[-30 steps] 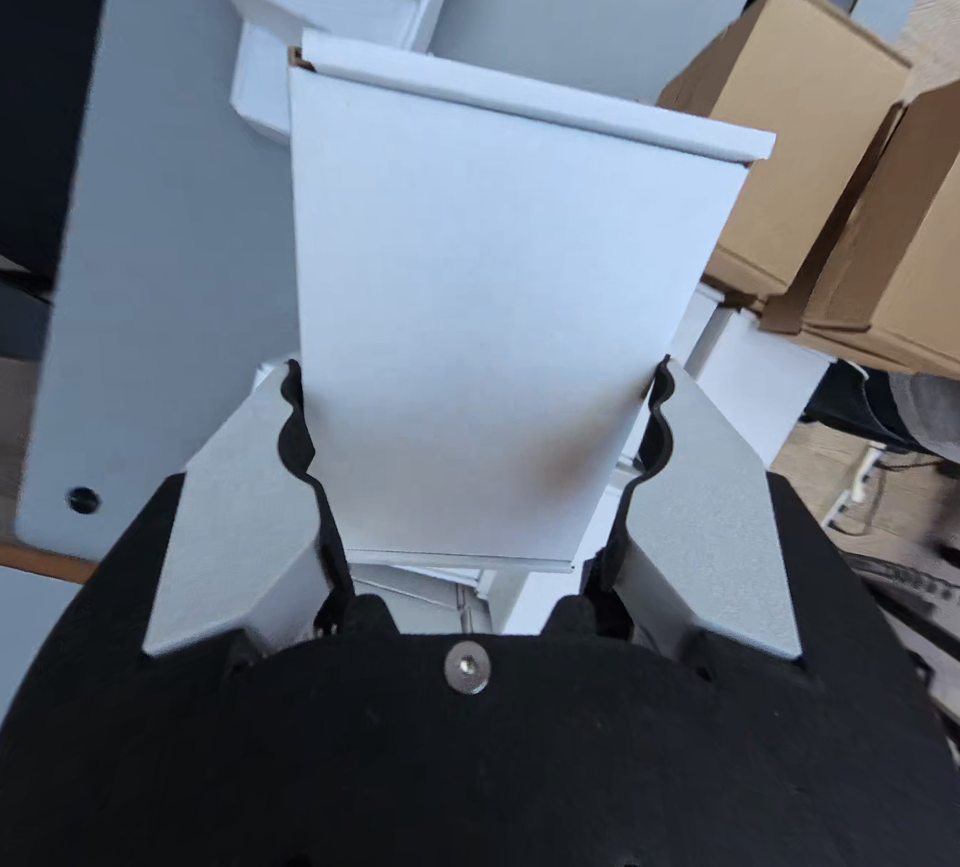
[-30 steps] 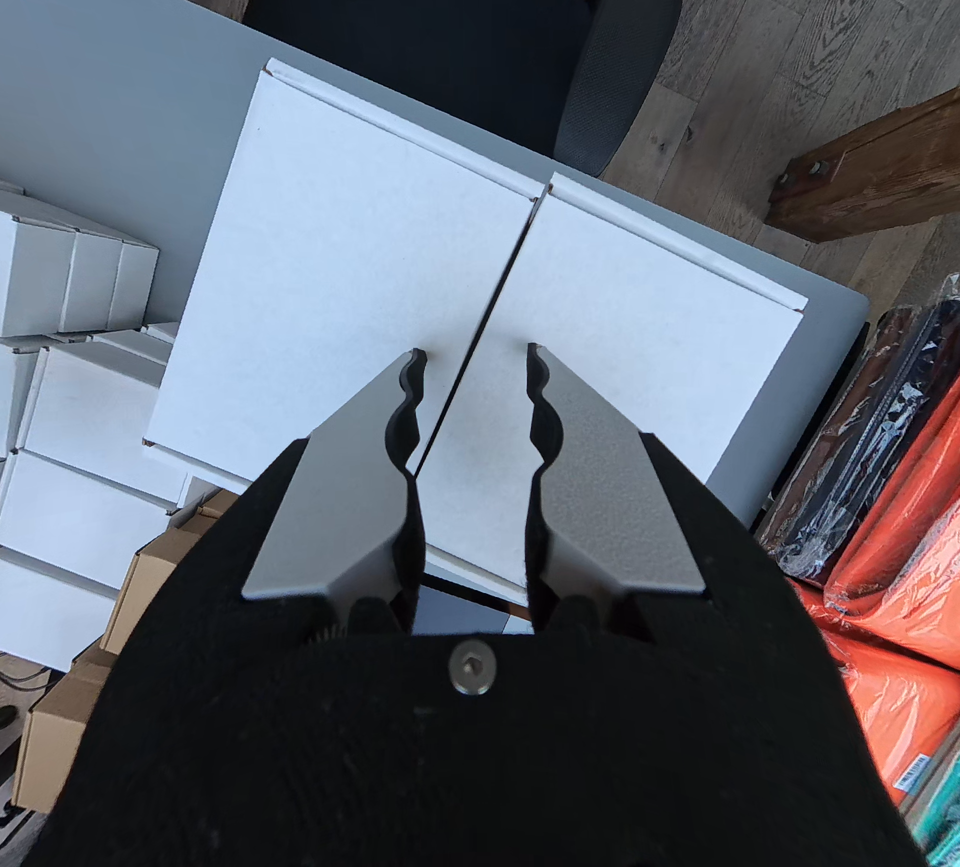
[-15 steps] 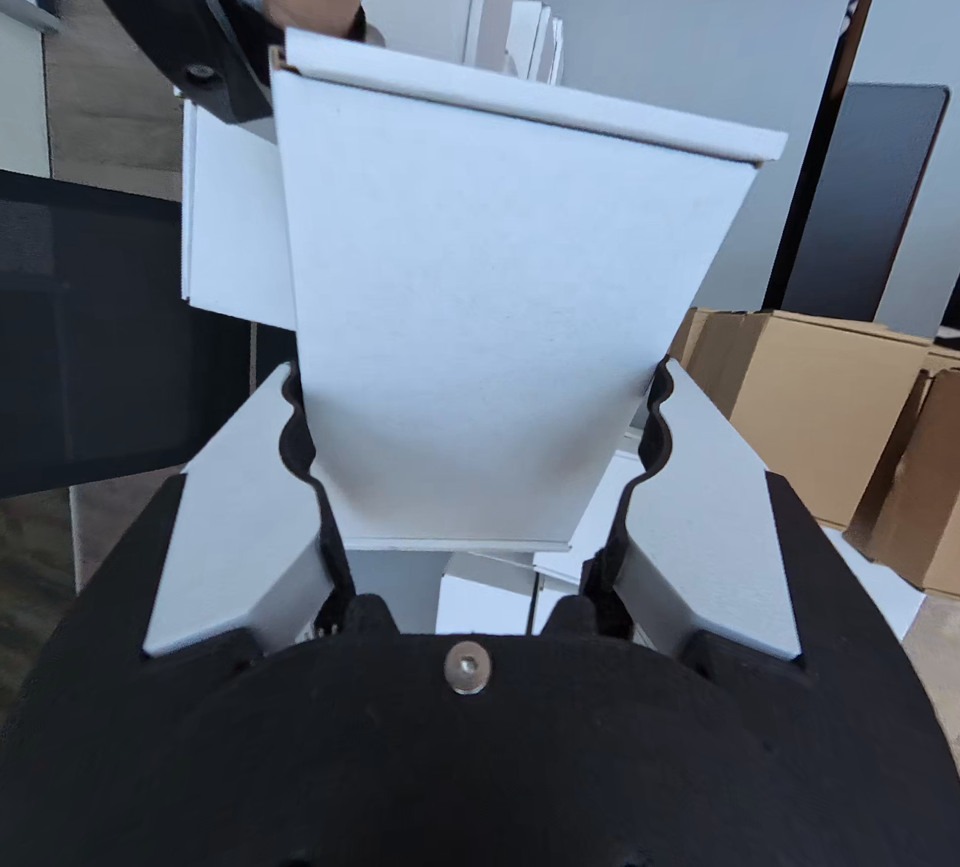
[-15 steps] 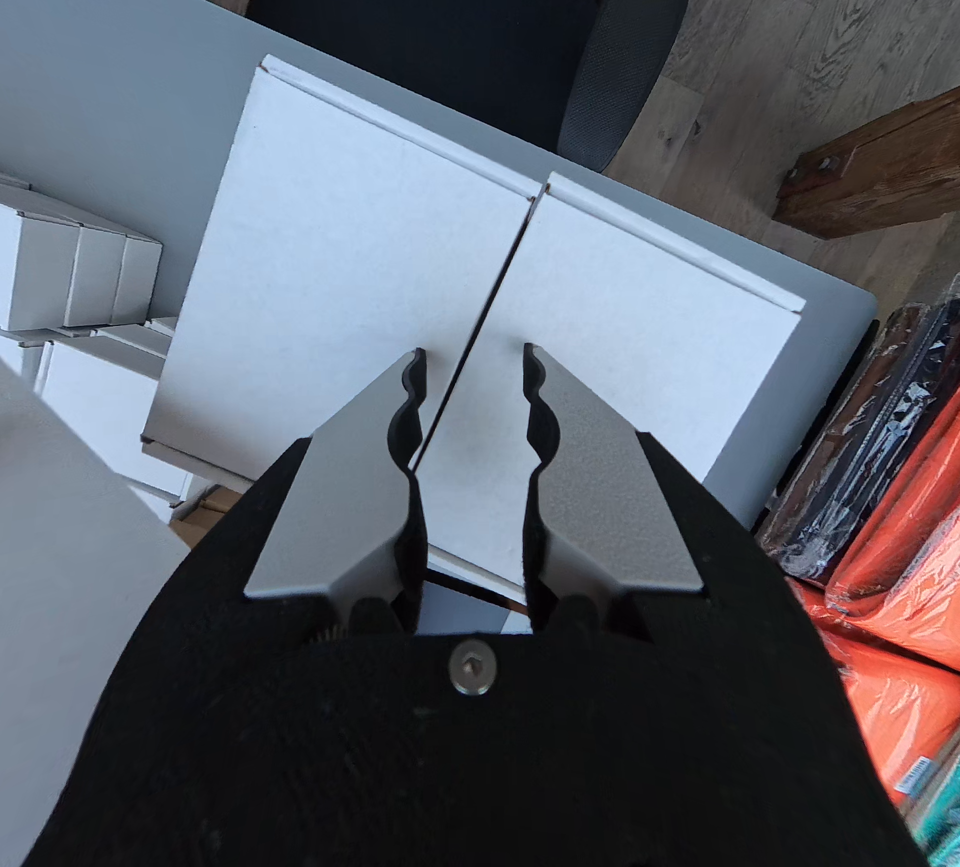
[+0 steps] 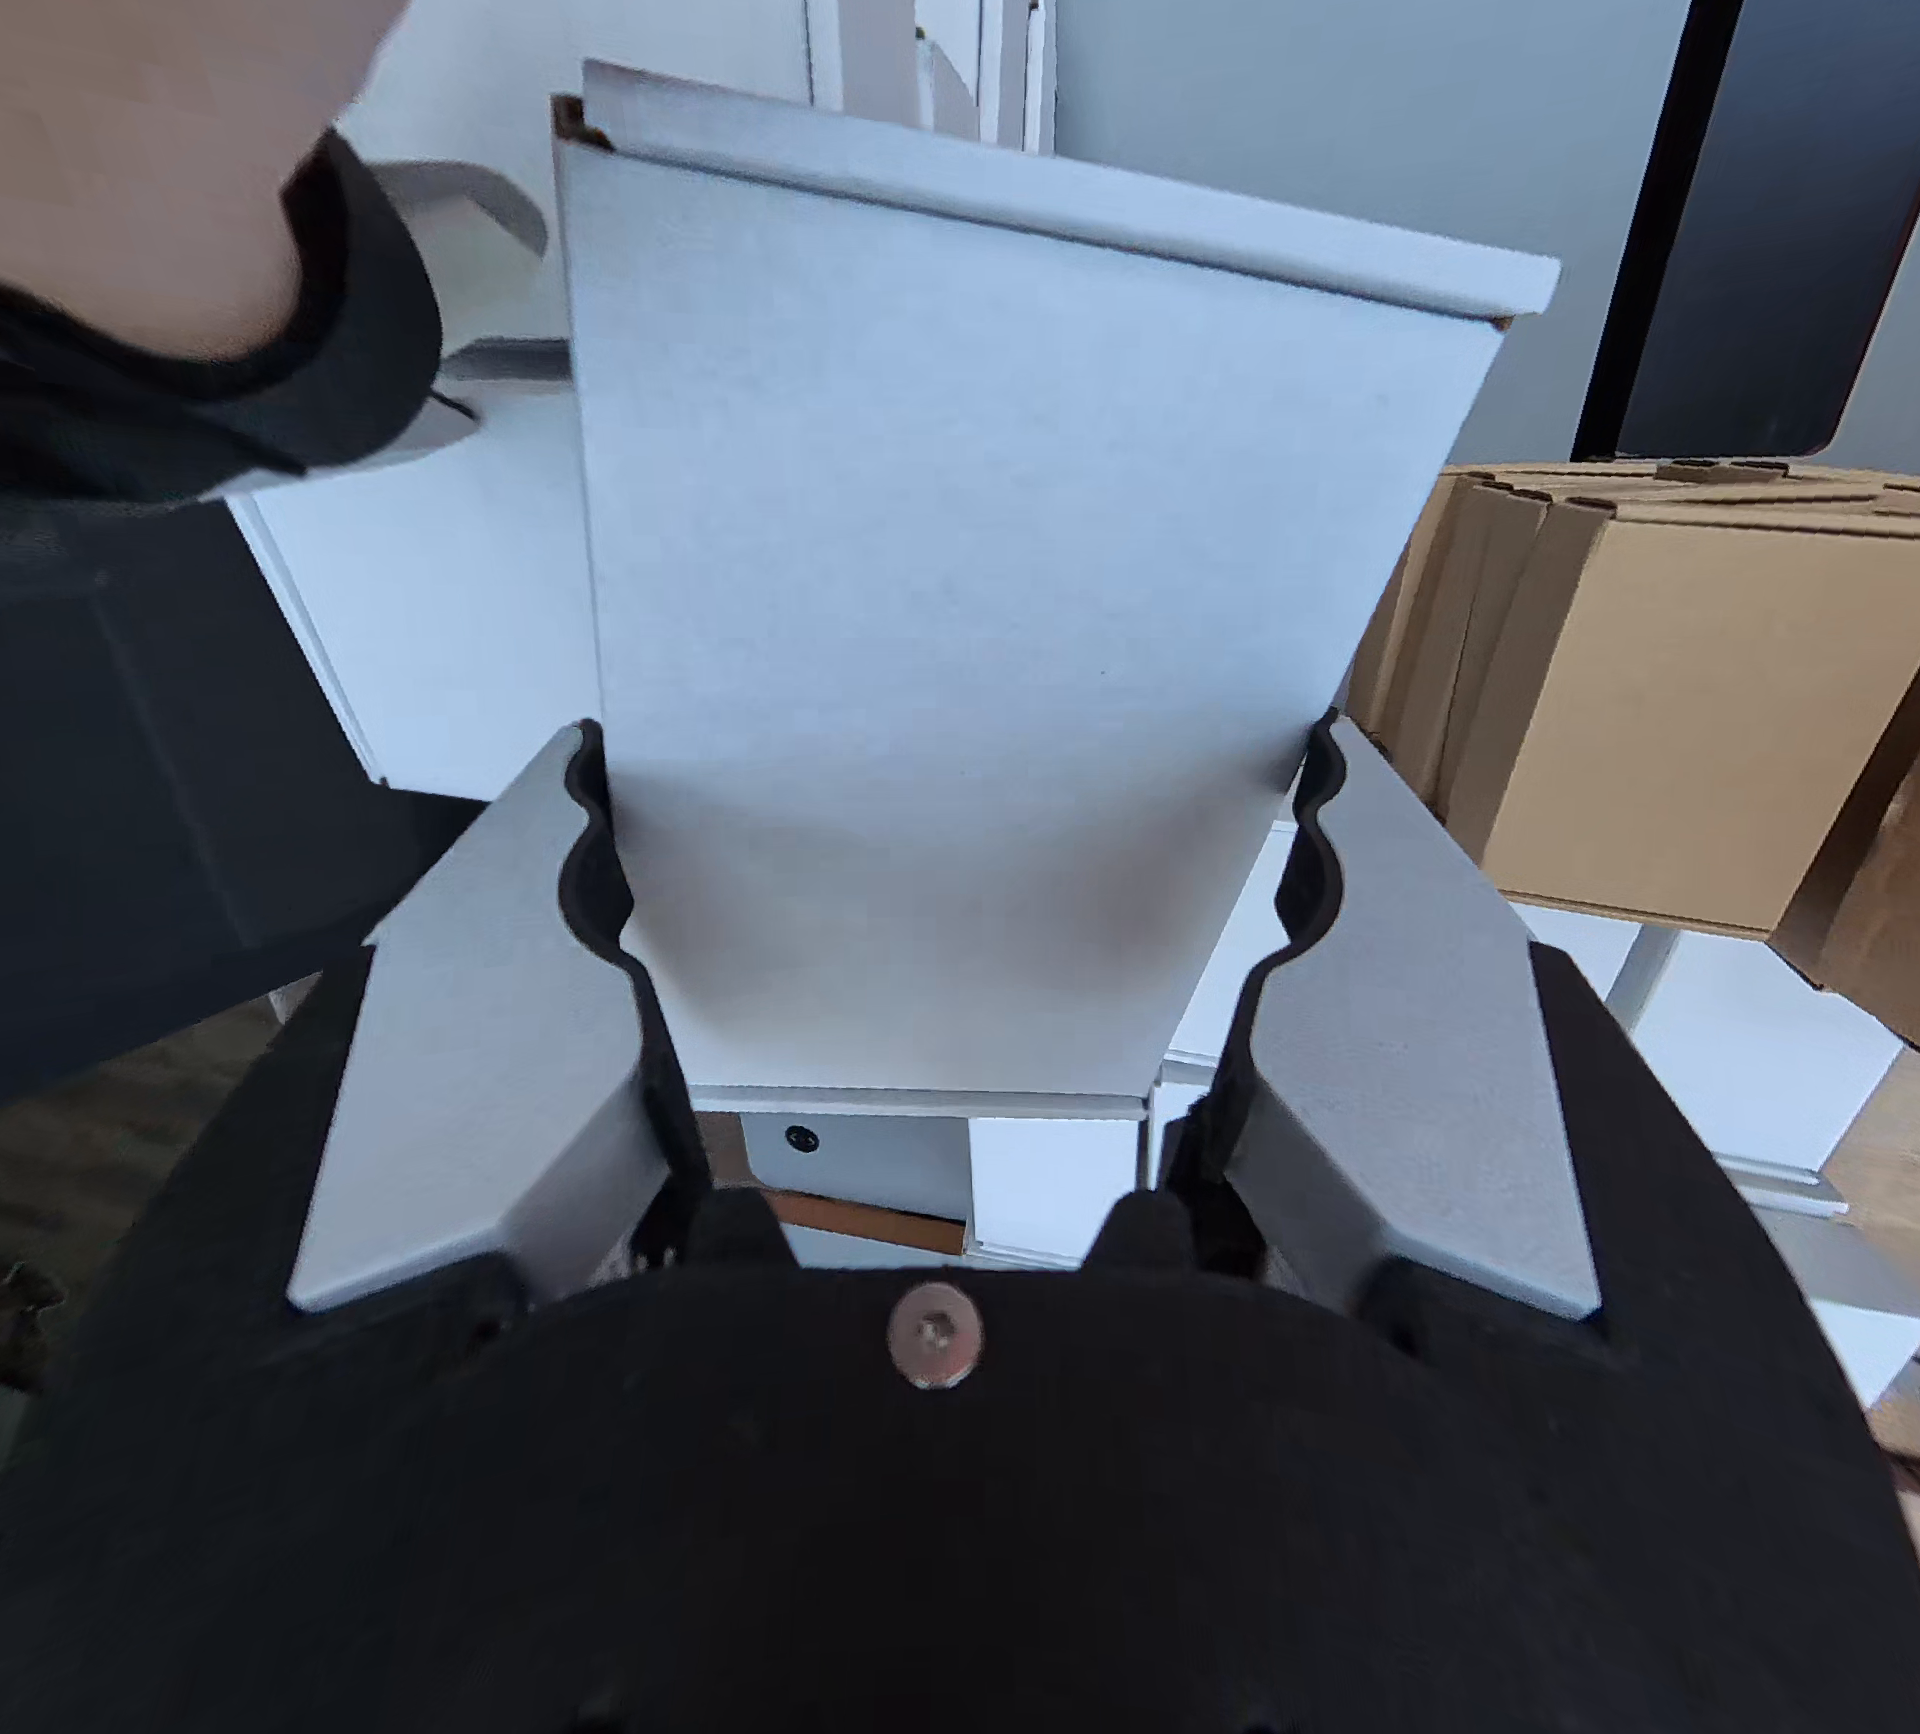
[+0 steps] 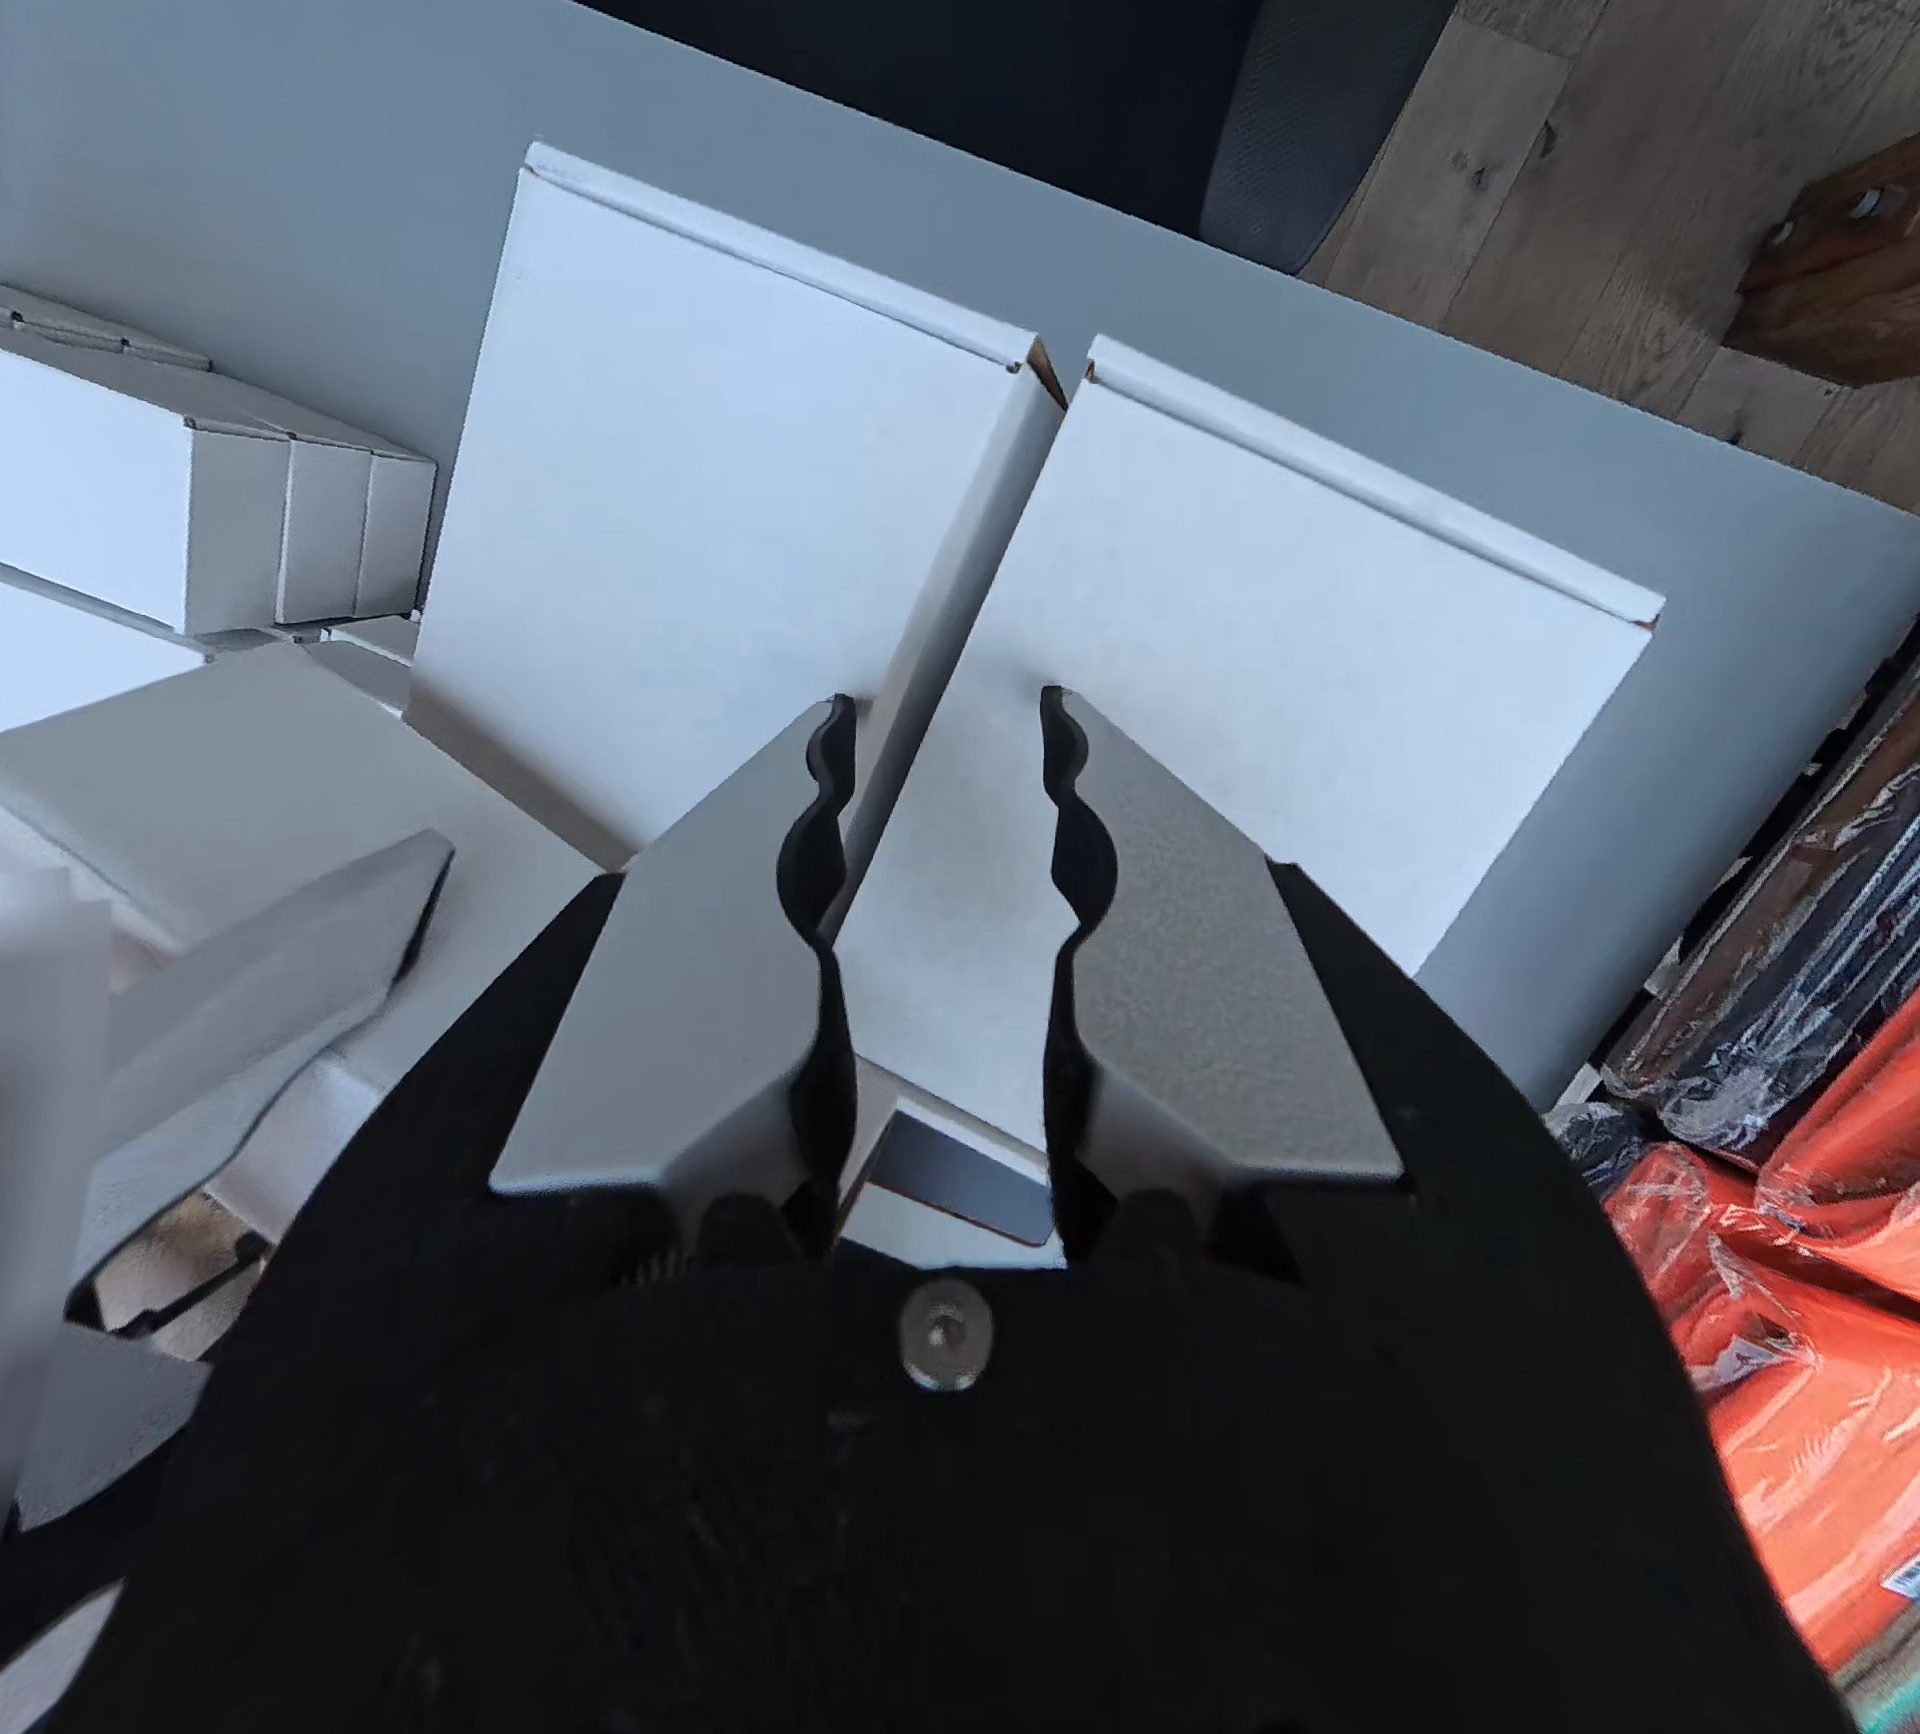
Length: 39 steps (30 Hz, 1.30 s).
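While the left gripper jaws clamp a white box, the right gripper hovers part-open over a grey table.

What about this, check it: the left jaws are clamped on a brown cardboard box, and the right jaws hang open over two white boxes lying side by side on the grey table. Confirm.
One thing is wrong: the box held by the left gripper is white, not brown, as the left wrist view shows; brown cartons only stand behind. The rest holds: the right gripper hangs open over two white boxes side by side on the grey table.
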Available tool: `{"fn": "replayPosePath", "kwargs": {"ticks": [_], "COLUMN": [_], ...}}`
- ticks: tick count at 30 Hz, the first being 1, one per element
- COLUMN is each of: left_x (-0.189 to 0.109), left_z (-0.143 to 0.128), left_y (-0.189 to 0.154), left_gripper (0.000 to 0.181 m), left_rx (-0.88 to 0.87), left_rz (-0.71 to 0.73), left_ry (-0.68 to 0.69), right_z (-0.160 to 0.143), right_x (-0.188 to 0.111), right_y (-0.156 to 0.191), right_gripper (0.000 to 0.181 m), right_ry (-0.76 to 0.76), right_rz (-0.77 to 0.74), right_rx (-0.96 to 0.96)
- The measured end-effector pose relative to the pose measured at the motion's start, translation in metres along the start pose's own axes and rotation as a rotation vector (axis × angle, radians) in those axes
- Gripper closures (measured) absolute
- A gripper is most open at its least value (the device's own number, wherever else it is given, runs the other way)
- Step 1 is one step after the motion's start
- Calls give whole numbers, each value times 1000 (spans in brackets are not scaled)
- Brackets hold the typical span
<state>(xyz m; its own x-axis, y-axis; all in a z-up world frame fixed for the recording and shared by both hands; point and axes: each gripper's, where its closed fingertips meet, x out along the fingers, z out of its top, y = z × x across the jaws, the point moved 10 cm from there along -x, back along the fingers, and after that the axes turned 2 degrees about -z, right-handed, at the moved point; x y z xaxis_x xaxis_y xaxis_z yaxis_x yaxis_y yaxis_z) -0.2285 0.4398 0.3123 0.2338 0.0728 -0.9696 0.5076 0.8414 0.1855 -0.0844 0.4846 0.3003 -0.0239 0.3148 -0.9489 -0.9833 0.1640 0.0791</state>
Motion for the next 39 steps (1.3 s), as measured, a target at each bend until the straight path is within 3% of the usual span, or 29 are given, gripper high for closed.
{"fn": "replayPosePath", "kwargs": {"ticks": [7, 13, 21, 27, 31, 35, 39], "left_x": [0, 5, 12, 13, 14, 14, 14], "left_z": [19, 30, 40, 39, 38, 40, 42], "left_y": [14, 27, 37, 43, 46, 48, 48], "left_gripper": [53, 53, 51, 51, 51, 51, 51], "left_rx": [-39, -66, -70, -84, -86, -89, -88], "left_rz": [-85, -132, -267, -351, -366, -371, -369], "left_ry": [-43, -126, -112, -121, -115, -104, -101], "right_z": [9, 9, 3, -2, -5, -15, -60], "right_x": [0, 1, 0, 4, 0, -23, -64], "right_y": [-11, -16, -29, -40, -48, -58, -59], "right_gripper": [152, 162, 166, 165, 151, 140, 126], "right_ry": [94, 73, 31, -82, -198, -334, -586], "right_rz": [72, 77, 170, 324, 377, 247, 105], "right_rx": [38, 7, 33, 121, 109, -25, -209]}}
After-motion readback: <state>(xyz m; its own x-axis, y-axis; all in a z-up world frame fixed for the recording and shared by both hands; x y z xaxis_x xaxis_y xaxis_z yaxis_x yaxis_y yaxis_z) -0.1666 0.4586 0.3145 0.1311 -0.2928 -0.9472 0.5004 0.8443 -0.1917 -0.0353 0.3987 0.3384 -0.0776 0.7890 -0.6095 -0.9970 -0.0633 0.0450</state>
